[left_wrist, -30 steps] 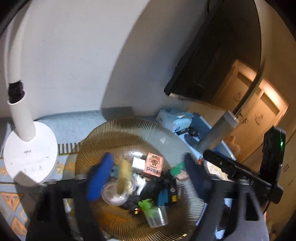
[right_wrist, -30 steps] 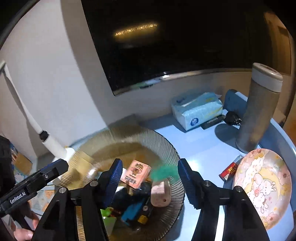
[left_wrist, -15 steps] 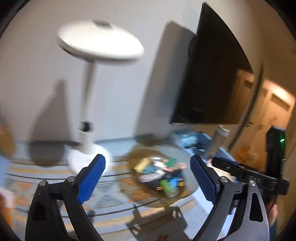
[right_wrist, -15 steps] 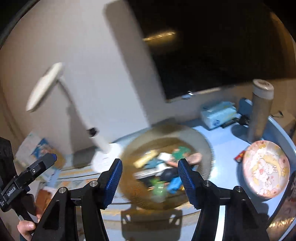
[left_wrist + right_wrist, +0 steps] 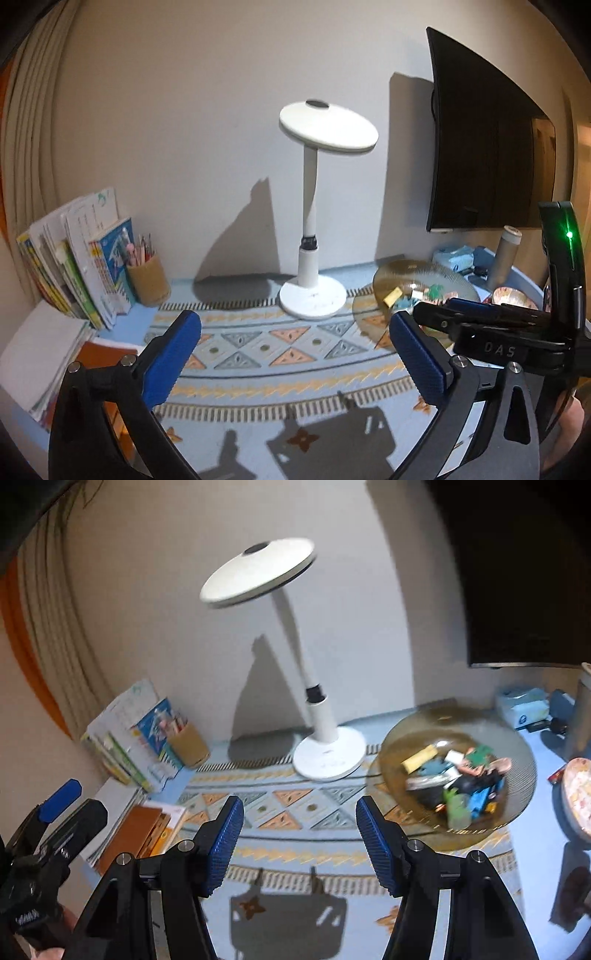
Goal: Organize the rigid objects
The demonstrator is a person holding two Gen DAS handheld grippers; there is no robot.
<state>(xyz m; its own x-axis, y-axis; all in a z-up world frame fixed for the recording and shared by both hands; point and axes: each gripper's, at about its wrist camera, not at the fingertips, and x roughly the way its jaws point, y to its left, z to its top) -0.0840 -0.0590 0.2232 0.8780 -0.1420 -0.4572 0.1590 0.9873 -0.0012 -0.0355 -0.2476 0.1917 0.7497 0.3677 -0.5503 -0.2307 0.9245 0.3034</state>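
Note:
An amber ribbed glass bowl (image 5: 406,734) sits on the table at the right and holds several small rigid objects: a yellow block (image 5: 419,757), a white piece, a green piece (image 5: 480,755), a blue piece (image 5: 480,800) and a clear cup. It also shows in the left wrist view (image 5: 399,273), partly hidden by the right gripper's body. My left gripper (image 5: 295,354) is open and empty, well back from the bowl. My right gripper (image 5: 299,845) is open and empty, above the patterned mat.
A white desk lamp (image 5: 314,291) stands left of the bowl. Books (image 5: 74,266) and a pencil cup (image 5: 147,277) line the far left wall. A patterned mat (image 5: 277,343) covers the table. A tissue box (image 5: 522,709), a tumbler (image 5: 504,258) and a pink plate (image 5: 576,797) lie right.
Both grippers have pulled far back from the bowl and up. The whole lamp, the books and the mat have come into view. Both stay open and empty.

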